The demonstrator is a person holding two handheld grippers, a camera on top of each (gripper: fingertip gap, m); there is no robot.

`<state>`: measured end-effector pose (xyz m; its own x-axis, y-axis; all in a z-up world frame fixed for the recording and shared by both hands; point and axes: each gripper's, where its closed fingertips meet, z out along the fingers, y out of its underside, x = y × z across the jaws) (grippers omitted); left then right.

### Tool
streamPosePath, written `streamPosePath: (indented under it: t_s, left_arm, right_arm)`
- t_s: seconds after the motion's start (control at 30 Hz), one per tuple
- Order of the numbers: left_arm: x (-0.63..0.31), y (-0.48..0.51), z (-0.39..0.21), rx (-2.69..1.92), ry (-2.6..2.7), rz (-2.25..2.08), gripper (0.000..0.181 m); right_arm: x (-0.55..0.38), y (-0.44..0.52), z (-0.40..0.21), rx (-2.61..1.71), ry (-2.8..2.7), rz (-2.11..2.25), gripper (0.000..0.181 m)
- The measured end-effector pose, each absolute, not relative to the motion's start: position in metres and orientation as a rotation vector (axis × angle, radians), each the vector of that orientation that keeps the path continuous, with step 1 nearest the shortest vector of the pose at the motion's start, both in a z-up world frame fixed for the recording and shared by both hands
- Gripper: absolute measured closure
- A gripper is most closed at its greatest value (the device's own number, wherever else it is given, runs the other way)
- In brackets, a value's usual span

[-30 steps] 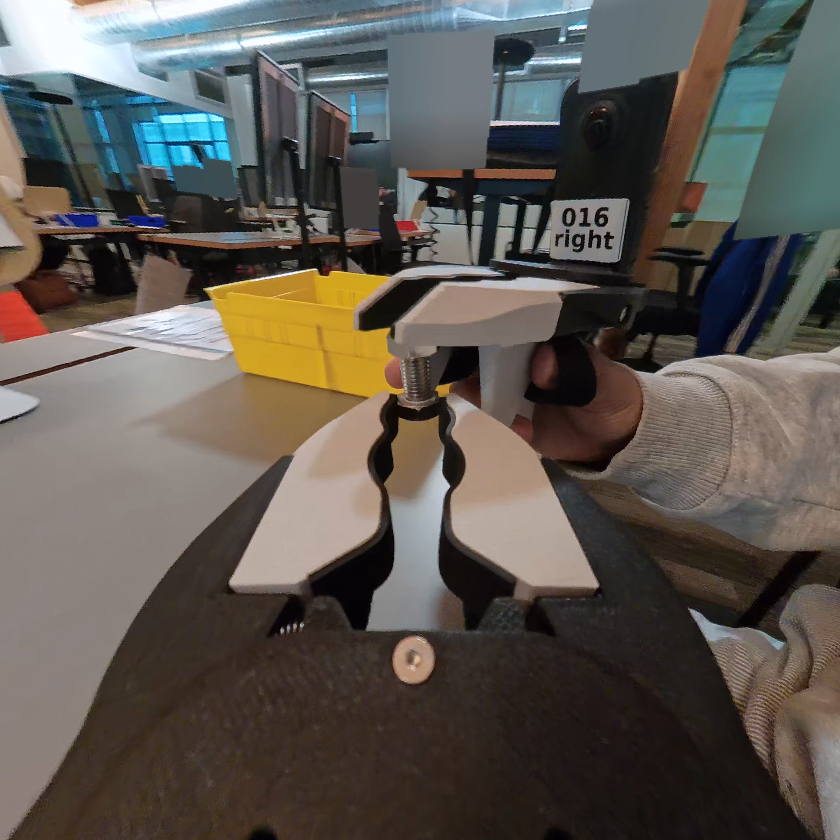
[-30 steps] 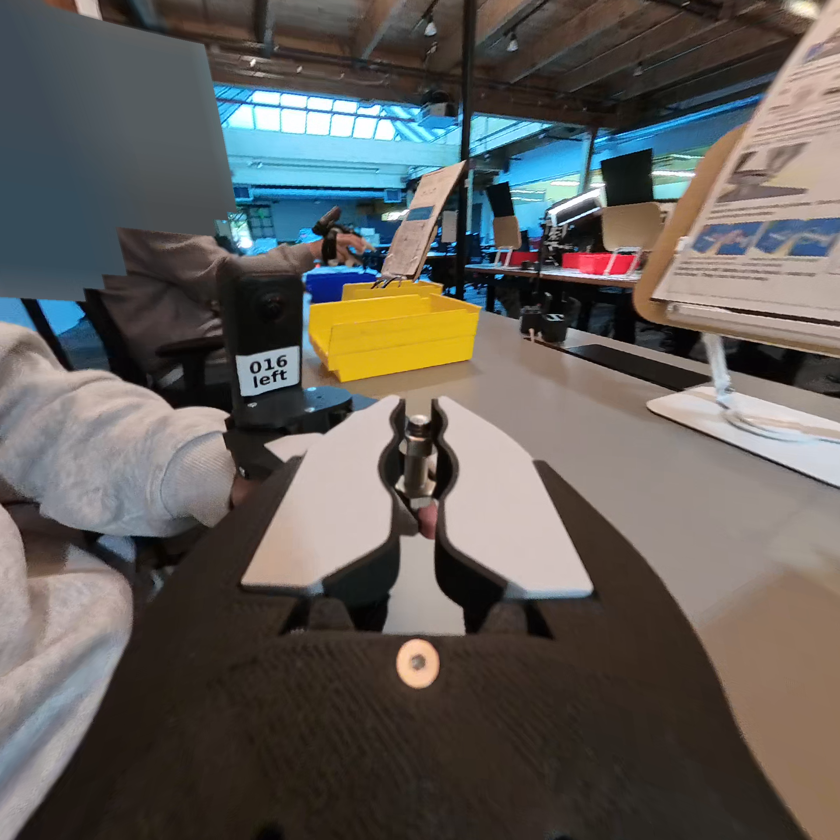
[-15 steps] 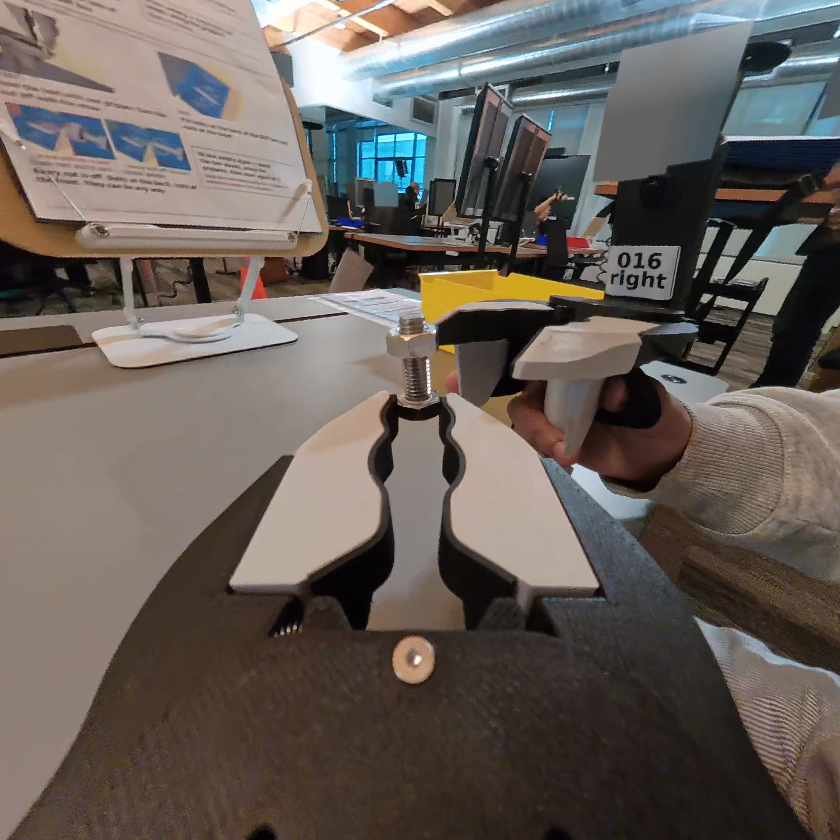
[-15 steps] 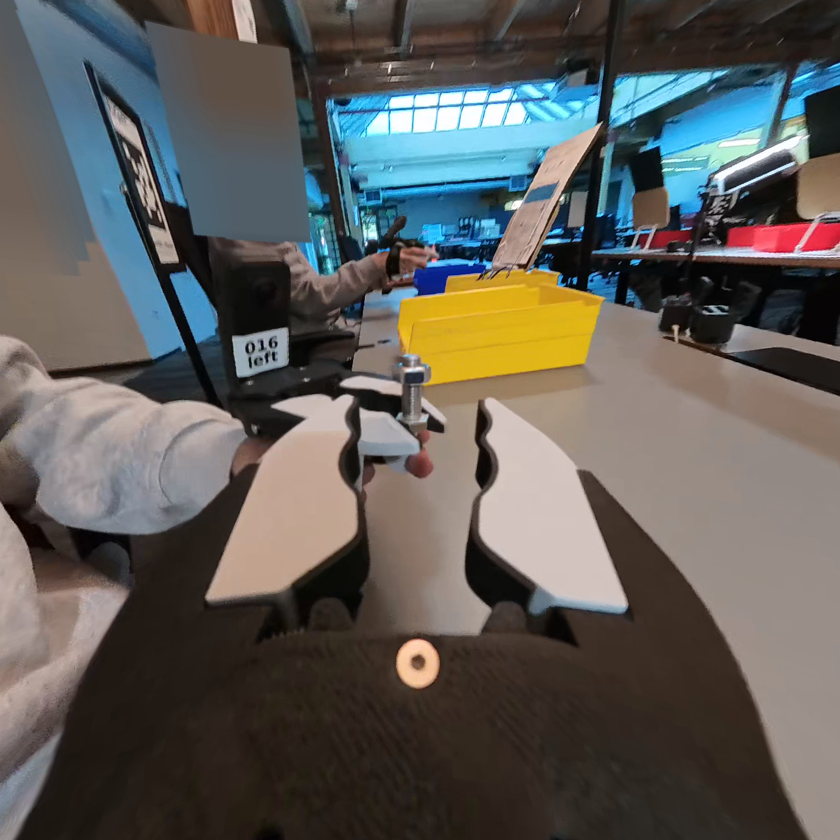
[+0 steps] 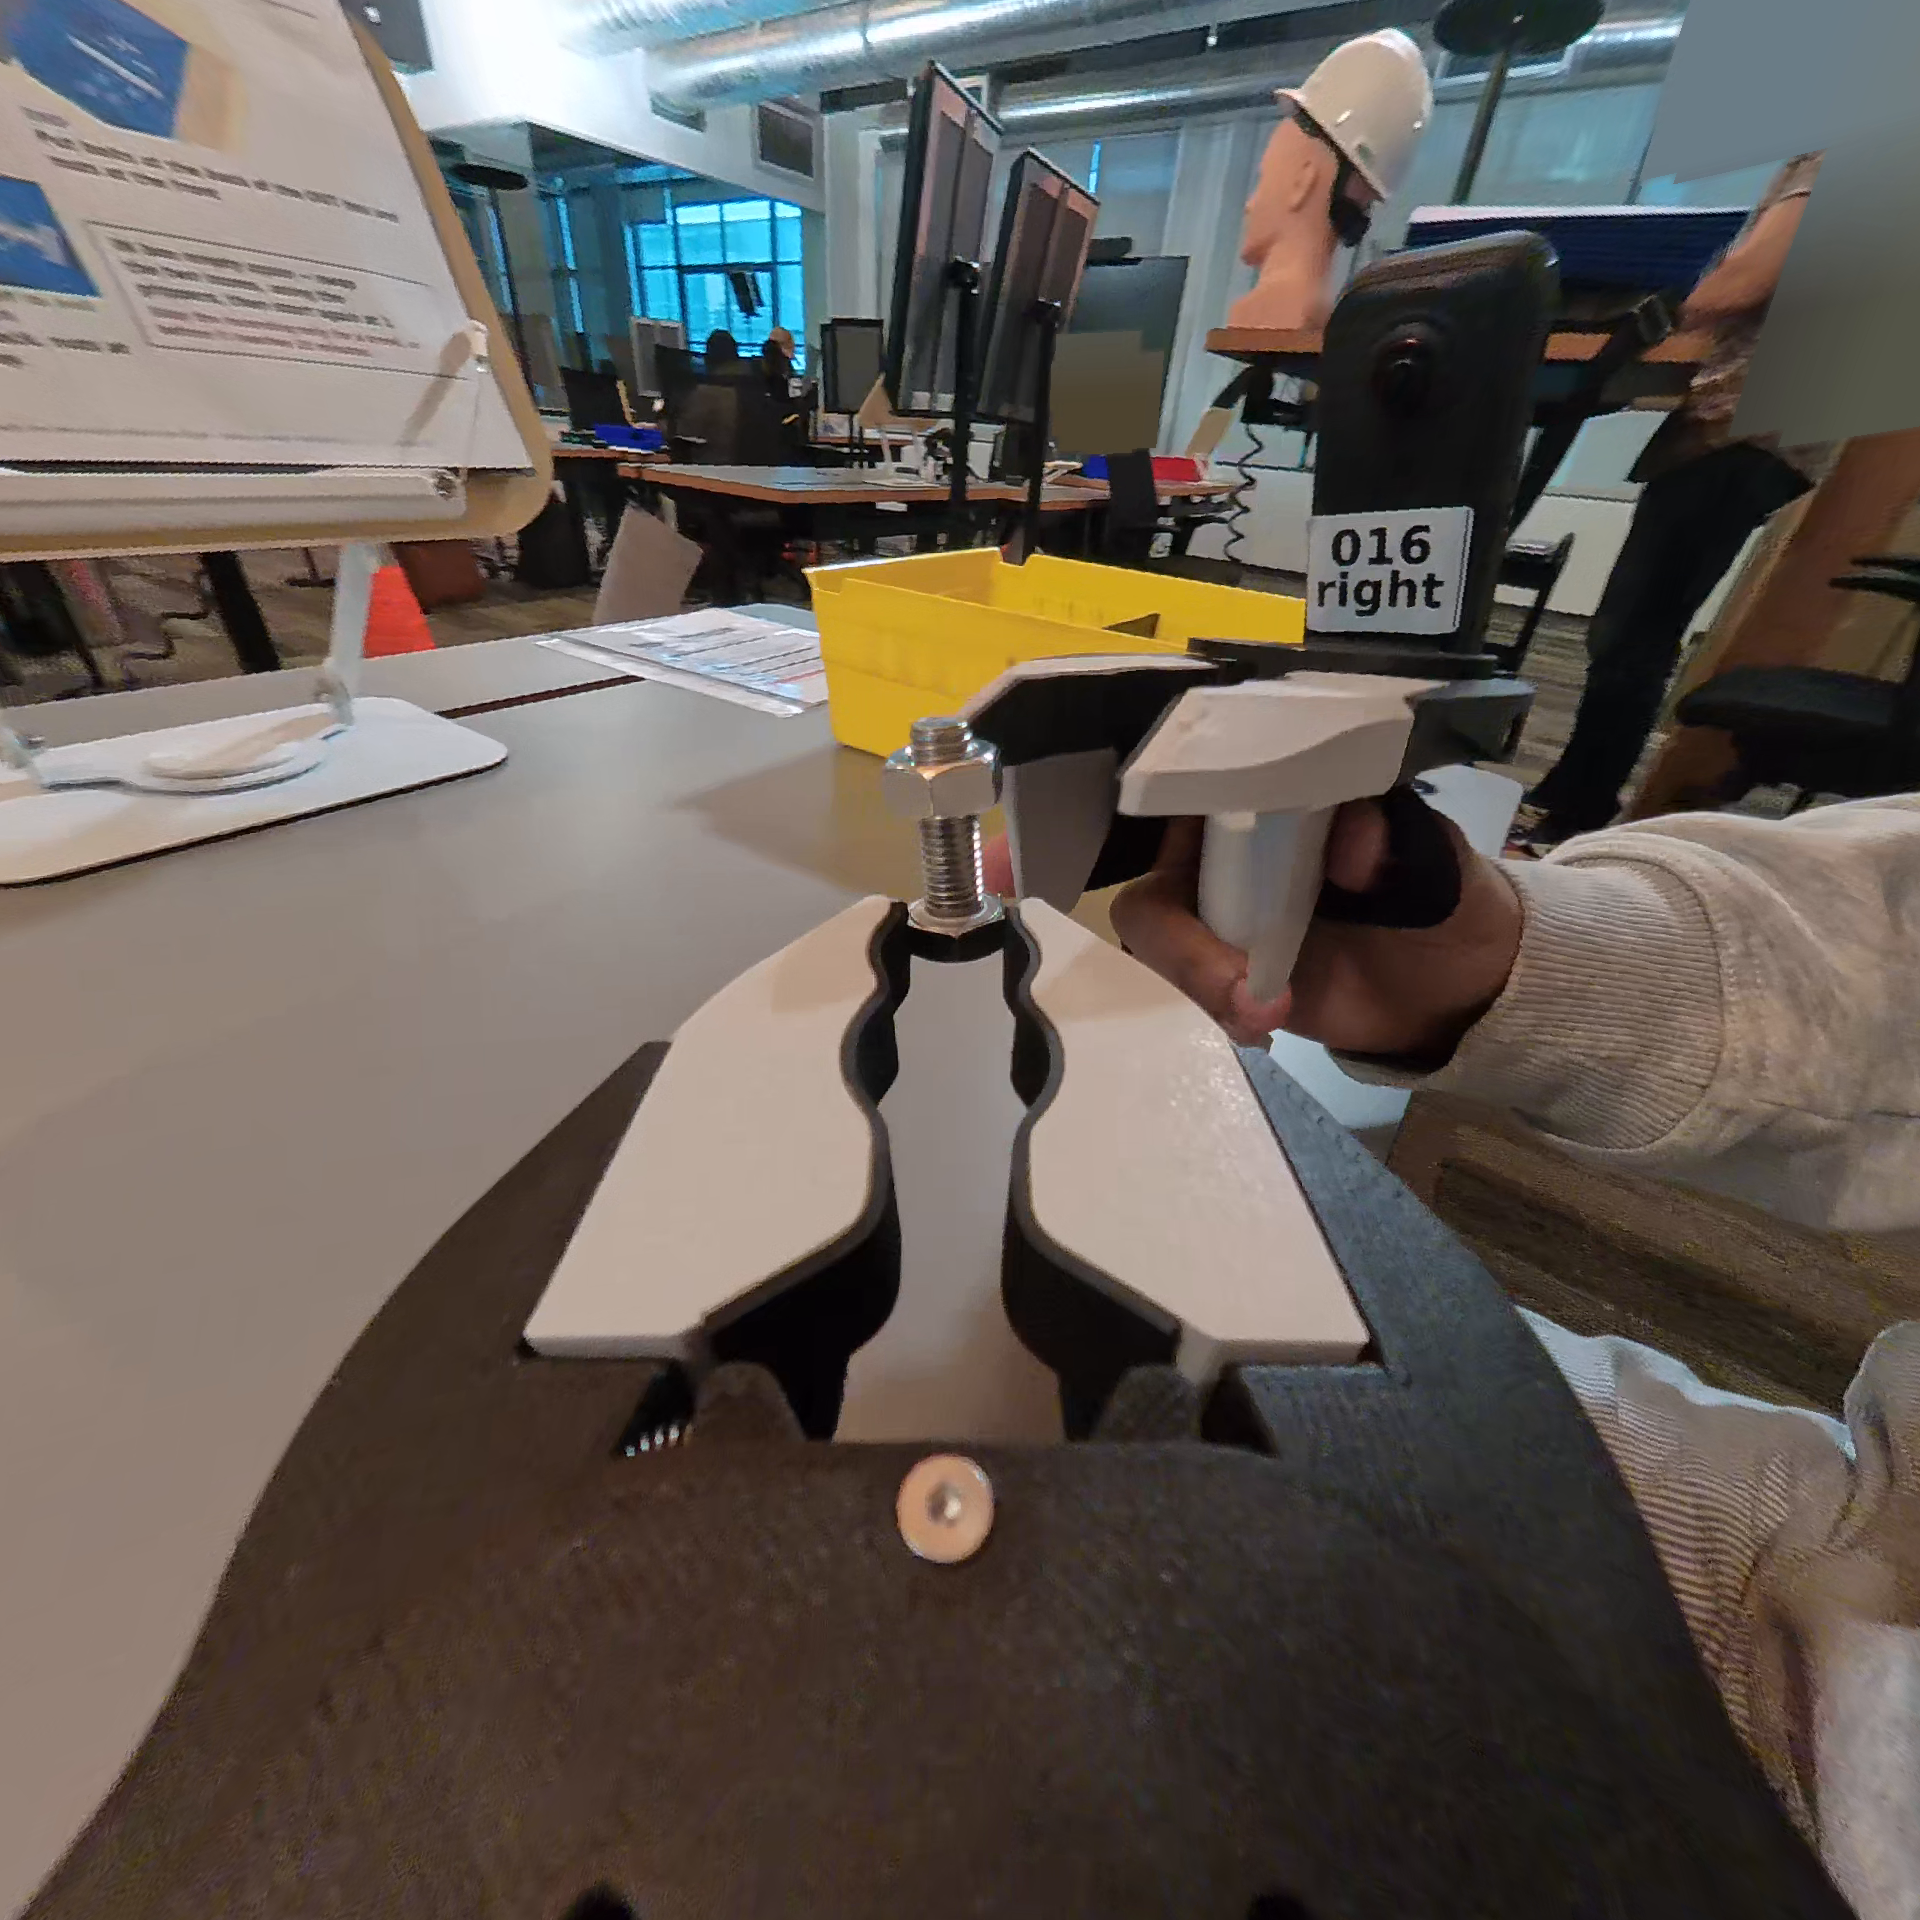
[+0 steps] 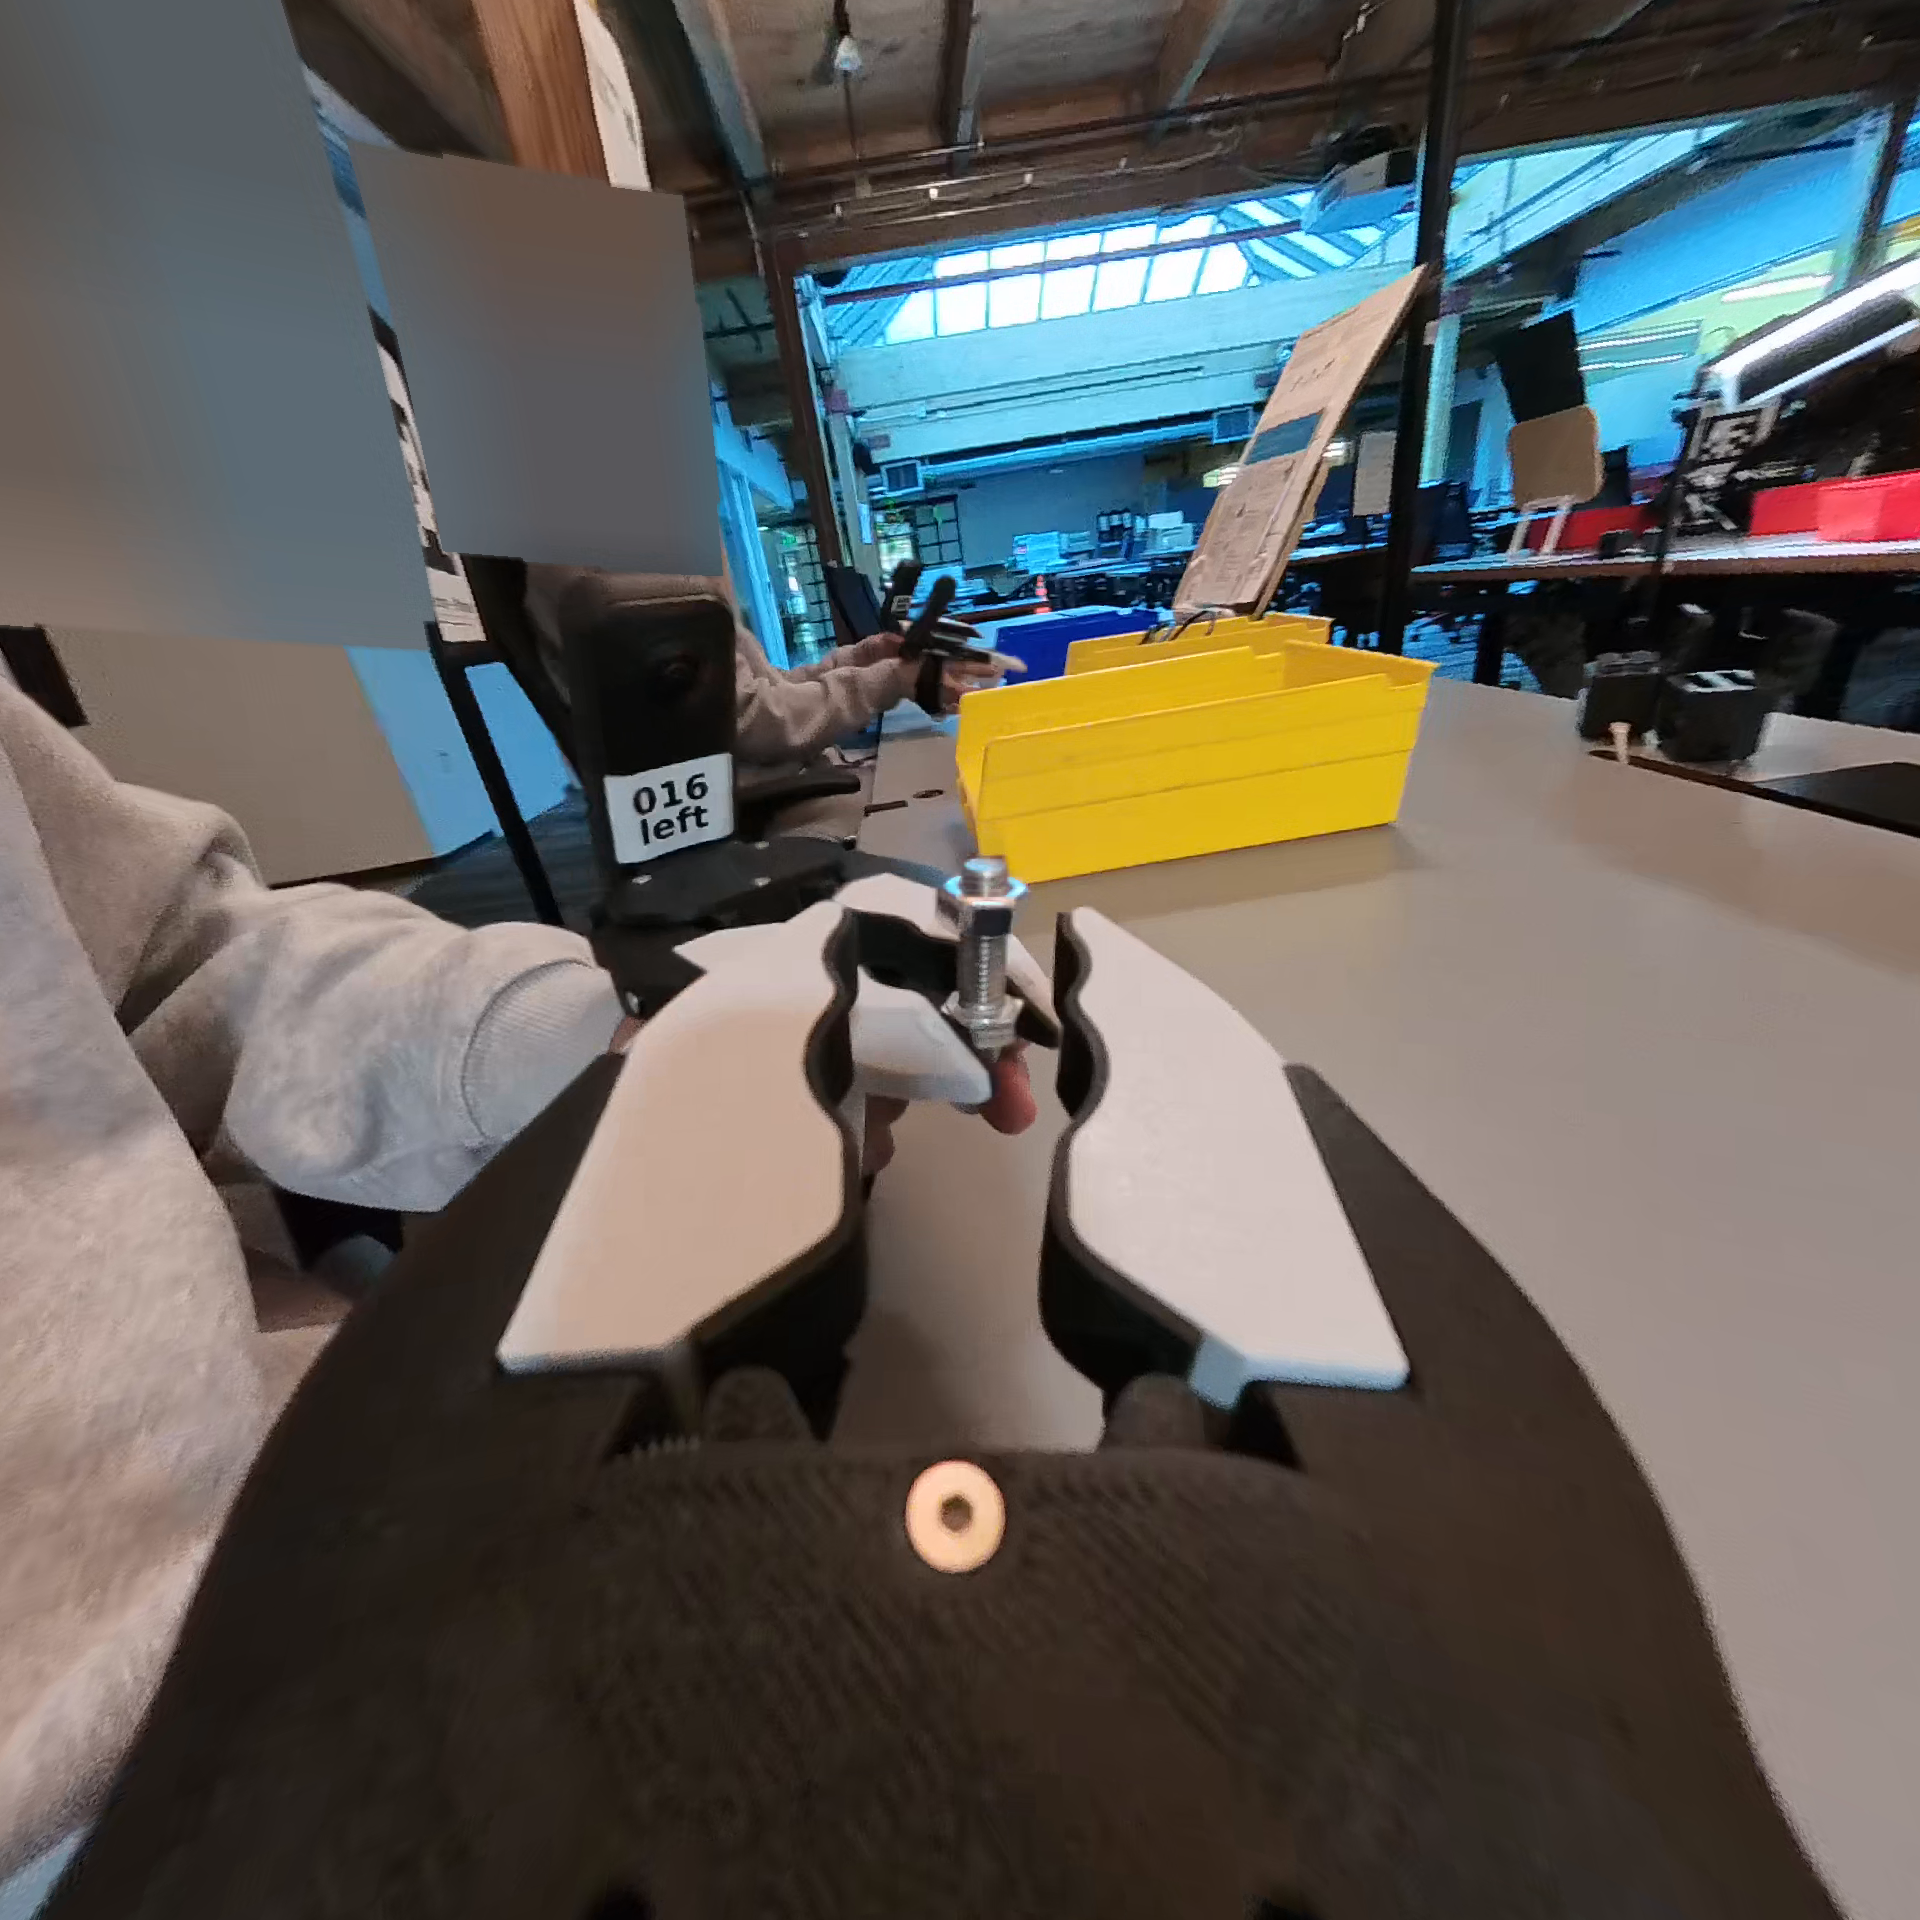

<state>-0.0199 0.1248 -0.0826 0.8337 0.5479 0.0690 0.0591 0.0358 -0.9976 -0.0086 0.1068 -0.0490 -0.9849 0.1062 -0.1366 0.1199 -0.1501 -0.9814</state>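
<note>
Currently the left gripper is clamped on the hex head at the lower end of a steel bolt, its 2 white fingers drawn close at the tips. The bolt stands upright, long axis vertical, threaded shank rising to a hex nut near its top end.

The right gripper stands with its jaws spread, gripping nothing; in the right wrist view the bolt sits between its fingertips with a gap on each side. In the left wrist view, 1 fingertip of the right gripper lies just beside the nut; whether it touches cannot be told.

Both grippers are held above a grey table. Its near edge runs along the person's side, where grey sleeves reach in. Ahead and to the left of the bolt the grey tabletop is open.

A yellow bin stands farther along the table, well apart from the bolt. A document stand with a printed sheet rests on a white base at the table's left. Behind lies an open workshop with desks, monitors and exposed ceiling ducts. A mannequin head wearing a white hard hat stands on a raised shelf.
</note>
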Motion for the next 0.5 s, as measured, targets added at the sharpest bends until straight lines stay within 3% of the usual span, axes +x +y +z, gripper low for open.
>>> streamPosePath:
  t_s: [0.5]
  left_arm:
    - [-0.007,0.209,-0.082,-1.539,-0.296,0.198,0.164]
  right_arm:
    - [-0.012,0.193,-0.046,0.603,2.123,-2.554,0.158]
